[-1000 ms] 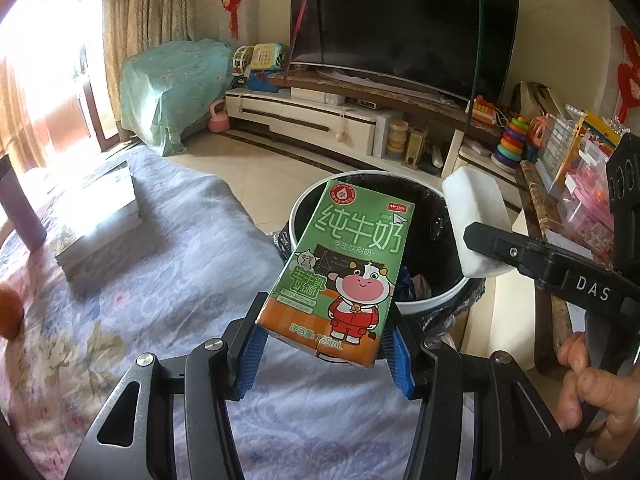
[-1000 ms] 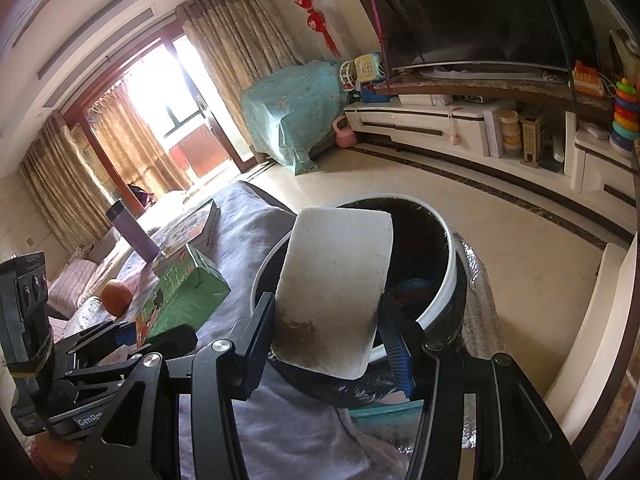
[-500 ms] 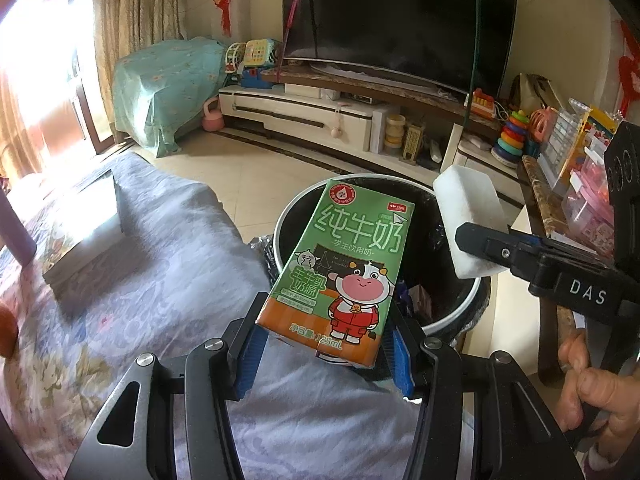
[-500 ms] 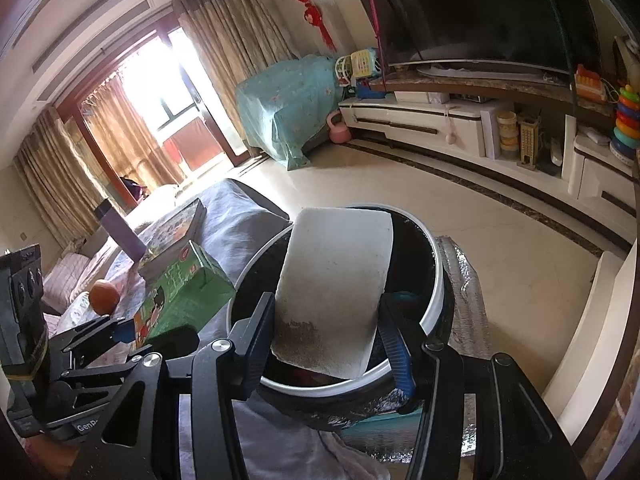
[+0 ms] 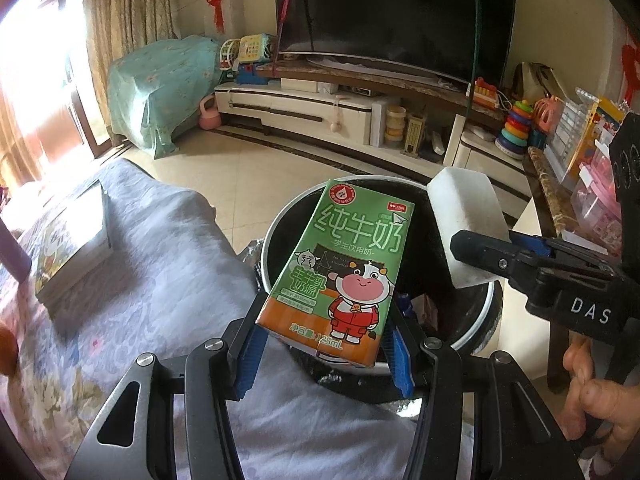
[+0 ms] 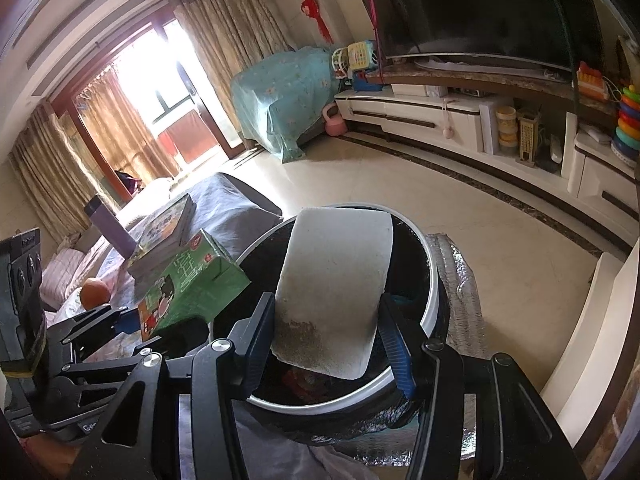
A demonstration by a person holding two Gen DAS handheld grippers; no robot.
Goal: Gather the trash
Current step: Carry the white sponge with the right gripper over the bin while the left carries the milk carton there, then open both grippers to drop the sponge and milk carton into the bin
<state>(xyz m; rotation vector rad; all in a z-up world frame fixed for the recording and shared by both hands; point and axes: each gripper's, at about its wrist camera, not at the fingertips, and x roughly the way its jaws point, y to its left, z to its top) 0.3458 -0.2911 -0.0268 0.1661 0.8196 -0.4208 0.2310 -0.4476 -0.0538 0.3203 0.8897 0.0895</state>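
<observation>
the trash bin (image 5: 490, 306) already holds some scraps. above its opening the left gripper (image 5: 326, 350) pinches a green milk carton (image 5: 340, 268), and the right gripper (image 6: 328, 340) pinches a white sponge (image 6: 334, 284); both drops remain, i judge.

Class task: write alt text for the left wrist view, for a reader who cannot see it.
The left tongs grip a green milk carton above an open, black-lined trash bin. At right, the right tongs hold a white foam block over the bin, with a television behind.
</observation>
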